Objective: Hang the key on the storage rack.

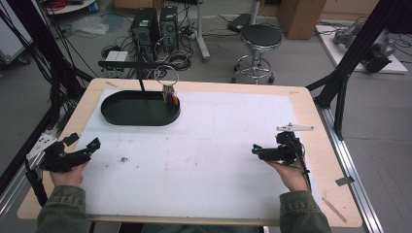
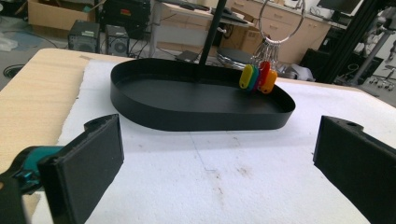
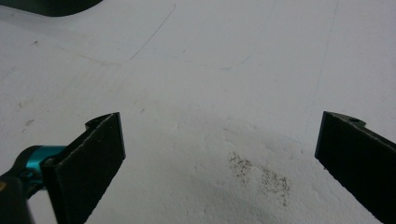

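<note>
The left gripper (image 1: 81, 145) has its jaws spread wide with nothing between them; in the left gripper view they frame bare mat. It sits low at the mat's (image 1: 204, 160) left edge, angled toward the table's middle, held by the left hand (image 1: 68, 171), whose green sleeve comes in from the bottom of the high view. The right gripper (image 1: 256, 149) also stands wide open and empty in the right gripper view, its jaws over white mat marked with a patch of dark specks (image 3: 259, 175). In the high view it points left, low over the mat near the right edge, in the right hand (image 1: 291, 174), with its grey plate on top and a cable trailing back along the wrist. Well ahead of the left gripper lies a black oval tray (image 2: 196, 105) at the mat's far left, a thin black post (image 2: 210, 35) rising from it. A metal ring (image 2: 282, 21) hangs above the tray's right end, carrying coloured key tags (image 2: 258, 77) in yellow, green, red and orange just over the rim. The mat covers a wooden table (image 1: 318, 126). Beyond it stand a stool (image 1: 260, 41), computer towers (image 1: 153, 29) and tangled cables on the floor.
</note>
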Available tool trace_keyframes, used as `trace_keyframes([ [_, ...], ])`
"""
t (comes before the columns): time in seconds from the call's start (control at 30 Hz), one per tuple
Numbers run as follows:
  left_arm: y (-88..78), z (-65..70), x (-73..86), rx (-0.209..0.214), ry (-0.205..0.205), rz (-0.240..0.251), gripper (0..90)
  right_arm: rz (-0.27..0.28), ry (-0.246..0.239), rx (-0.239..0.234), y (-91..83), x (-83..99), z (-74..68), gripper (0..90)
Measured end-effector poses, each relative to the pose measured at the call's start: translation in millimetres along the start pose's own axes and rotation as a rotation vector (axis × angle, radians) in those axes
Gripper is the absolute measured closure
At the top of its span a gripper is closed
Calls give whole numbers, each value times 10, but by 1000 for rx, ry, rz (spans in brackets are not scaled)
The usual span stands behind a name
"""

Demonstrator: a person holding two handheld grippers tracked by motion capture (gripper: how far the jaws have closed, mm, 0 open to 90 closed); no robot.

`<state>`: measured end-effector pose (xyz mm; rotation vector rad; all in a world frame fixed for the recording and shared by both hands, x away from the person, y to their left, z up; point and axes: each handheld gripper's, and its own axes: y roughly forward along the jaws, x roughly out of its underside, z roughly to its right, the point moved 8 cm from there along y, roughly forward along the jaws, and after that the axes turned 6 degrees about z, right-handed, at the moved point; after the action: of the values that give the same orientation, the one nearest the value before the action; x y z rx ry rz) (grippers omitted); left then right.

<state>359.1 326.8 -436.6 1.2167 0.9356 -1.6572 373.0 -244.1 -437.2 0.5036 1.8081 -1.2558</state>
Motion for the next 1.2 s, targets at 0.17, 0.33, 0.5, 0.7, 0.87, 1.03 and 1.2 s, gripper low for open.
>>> trace_keyframes([
  [0.17,1,0,2,0,1,-1,22,10,12,8,-16,91,19,5],
  [0.33,1,-2,2,-1,1,-2,22,31,18,32,-31,159,62,5],
  [0.5,1,-4,3,-2,2,-2,22,70,24,60,-69,189,108,5],
  [0.7,2,-5,4,-1,1,-2,22,112,42,110,-111,227,156,6],
  [0.87,8,-4,8,0,-2,-4,22,180,64,164,-172,222,202,5],
  [1.03,8,-3,8,-1,0,-4,22,272,66,215,-268,170,251,5],
  [1.2,6,1,12,0,4,-8,22,368,60,247,-376,106,247,6],
])
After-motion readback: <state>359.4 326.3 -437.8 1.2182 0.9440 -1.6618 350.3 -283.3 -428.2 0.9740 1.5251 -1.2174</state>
